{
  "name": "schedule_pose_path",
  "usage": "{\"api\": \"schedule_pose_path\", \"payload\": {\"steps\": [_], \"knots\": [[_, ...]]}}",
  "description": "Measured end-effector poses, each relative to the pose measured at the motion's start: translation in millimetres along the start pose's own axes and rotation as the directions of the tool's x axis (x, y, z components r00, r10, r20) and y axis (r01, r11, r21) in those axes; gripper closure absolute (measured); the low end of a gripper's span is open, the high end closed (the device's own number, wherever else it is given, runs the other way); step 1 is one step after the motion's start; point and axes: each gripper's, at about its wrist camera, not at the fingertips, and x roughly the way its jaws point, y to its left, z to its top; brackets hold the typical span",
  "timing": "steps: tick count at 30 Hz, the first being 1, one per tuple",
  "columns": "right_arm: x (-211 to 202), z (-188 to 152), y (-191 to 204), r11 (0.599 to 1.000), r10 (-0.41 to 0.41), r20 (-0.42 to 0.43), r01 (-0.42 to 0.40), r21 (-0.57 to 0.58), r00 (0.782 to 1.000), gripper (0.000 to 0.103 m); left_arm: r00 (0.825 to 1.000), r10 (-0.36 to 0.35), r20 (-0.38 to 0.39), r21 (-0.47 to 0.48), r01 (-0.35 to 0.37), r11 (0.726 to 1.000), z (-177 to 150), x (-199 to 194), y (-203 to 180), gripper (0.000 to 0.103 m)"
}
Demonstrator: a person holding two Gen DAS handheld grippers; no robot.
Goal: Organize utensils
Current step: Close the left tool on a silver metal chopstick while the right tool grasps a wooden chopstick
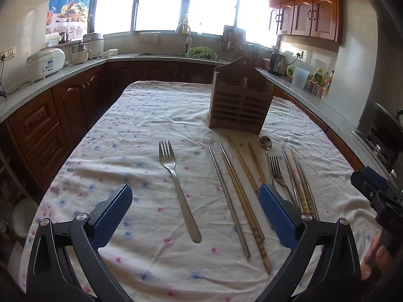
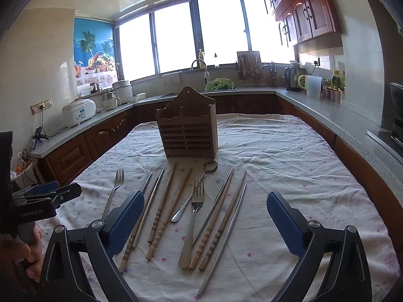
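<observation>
Two forks (image 2: 192, 216), one spoon (image 2: 194, 193) and several chopsticks (image 2: 163, 201) lie before a wooden holder (image 2: 187, 136); both tools, left (image 1: 195, 216) and right (image 2: 205, 222), gape empty.

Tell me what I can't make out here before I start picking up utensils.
- Holder compartments: both views show only its slatted front, so the inside is hidden.
- Spoon handle, left wrist view: runs behind the small fork and the left gripper finger.
- Right gripper, left wrist view: cut off by the right edge.
- Counter bottles: labels too small.
</observation>
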Motion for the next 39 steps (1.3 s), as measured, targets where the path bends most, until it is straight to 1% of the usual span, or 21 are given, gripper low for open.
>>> {"api": "schedule_pose_path", "payload": {"steps": [2, 4, 5, 7, 8, 9, 10, 12, 13, 15, 18, 22, 24, 29, 31, 33, 34, 35, 38, 39], "knots": [[8.7, 2.2, -4.8, 1.0, 0.009, -0.029, -0.009, 0.016, 1.0, 0.017, 1.0, 0.001, -0.021, 0.013, -0.001, 1.0, 5.1, 8.2, -1.7, 0.005], [19.9, 4.1, -11.8, 0.999, 0.023, -0.064, -0.02, 0.045, 0.998, 0.028, 0.999, -0.01, -0.052, 0.016, 0.011, 1.0, 9.9, 18.5, -2.4, 0.012], [26.3, 5.8, -16.0, 0.998, 0.027, -0.083, -0.022, 0.058, 0.996, 0.032, 0.997, -0.02, -0.069, 0.014, 0.021, 1.0, 12.4, 24.0, -2.7, 0.014], [39.2, 8.9, -23.8, 0.996, 0.025, -0.118, -0.016, 0.083, 0.993, 0.04, 0.994, -0.035, -0.099, 0.008, 0.036, 0.999, 17.7, 35.5, -3.3, 0.021], [46.0, 11.3, -27.8, 0.996, 0.022, -0.134, -0.009, 0.093, 0.991, 0.042, 0.993, -0.041, -0.114, 0.005, 0.042, 0.999, 20.5, 41.3, -3.8, 0.023], [52.7, 13.5, -31.2, 0.995, 0.021, -0.147, -0.006, 0.104, 0.989, 0.048, 0.99, -0.046, -0.13, 0.004, 0.047, 0.999, 23.2, 47.4, -4.7, 0.025], [59.1, 15.9, -34.3, 0.994, 0.02, -0.161, -0.002, 0.113, 0.987, 0.052, 0.988, -0.05, -0.145, 0.005, 0.052, 0.999, 26.1, 53.7, -5.6, 0.029], [72.8, 20.5, -41.0, 0.992, 0.019, -0.181, 0.004, 0.127, 0.983, 0.056, 0.983, -0.061, -0.175, 0.007, 0.063, 0.998, 31.9, 67.3, -7.9, 0.035], [79.3, 22.3, -44.1, 0.991, 0.015, -0.192, 0.01, 0.134, 0.981, 0.061, 0.98, -0.067, -0.19, 0.008, 0.07, 0.998, 34.8, 73.9, -9.3, 0.038], [91.7, 26.1, -49.0, 0.989, 0.022, -0.212, 0.01, 0.148, 0.977, 0.067, 0.973, -0.073, -0.219, 0.012, 0.078, 0.997, 40.7, 87.2, -12.3, 0.042], [108.6, 29.5, -52.9, 0.987, 0.032, -0.239, 0.007, 0.162, 0.971, 0.069, 0.962, -0.082, -0.26, 0.013, 0.089, 0.996, 47.5, 109.1, -16.5, 0.047], [131.7, 31.9, -60.4, 0.984, 0.013, -0.282, 0.038, 0.172, 0.959, 0.075, 0.944, -0.083, -0.32, 0.015, 0.092, 0.996, 52.3, 137.7, -19.5, 0.055], [144.4, 33.2, -66.3, 0.982, 0.003, -0.303, 0.054, 0.18, 0.953, 0.075, 0.933, -0.091, -0.348, 0.007, 0.1, 0.995, 53.9, 151.2, -19.6, 0.057], [173.9, 37.0, -76.7, 0.98, -0.01, -0.349, 0.078, 0.183, 0.937, 0.076, 0.916, -0.094, -0.39, 0.005, 0.105, 0.994, 56.9, 175.3, -20.6, 0.059], [185.2, 36.8, -79.2, 0.98, -0.017, -0.37, 0.088, 0.176, 0.929, 0.077, 0.909, -0.093, -0.406, 0.006, 0.104, 0.995, 57.9, 185.3, -20.7, 0.064], [195.0, 35.6, -80.6, 0.979, -0.014, -0.391, 0.091, 0.18, 0.92, 0.079, 0.903, -0.093, -0.42, 0.004, 0.104, 0.995, 58.1, 193.6, -20.8, 0.066], [199.1, 35.4, -81.5, 0.979, -0.015, -0.397, 0.094, 0.179, 0.918, 0.08, 0.9, -0.09, -0.425, 0.006, 0.103, 0.995, 58.2, 197.3, -21.0, 0.067], [202.2, 35.2, -81.9, 0.98, -0.02, -0.404, 0.098, 0.174, 0.914, 0.08, 0.904, -0.082, -0.419, 0.018, 0.099, 0.995, 59.1, 198.7, -22.1, 0.067], [213.5, 31.5, -81.7, 0.982, -0.02, -0.436, 0.1, 0.16, 0.9, 0.084, 0.907, -0.056, -0.417, 0.05, 0.084, 0.995, 60.9, 203.5, -25.7, 0.071], [215.2, 29.8, -80.7, 0.983, -0.024, -0.432, 0.1, 0.153, 0.901, 0.085, 0.909, -0.045, -0.414, 0.066, 0.079, 0.995, 60.7, 204.7, -27.3, 0.074]]}}
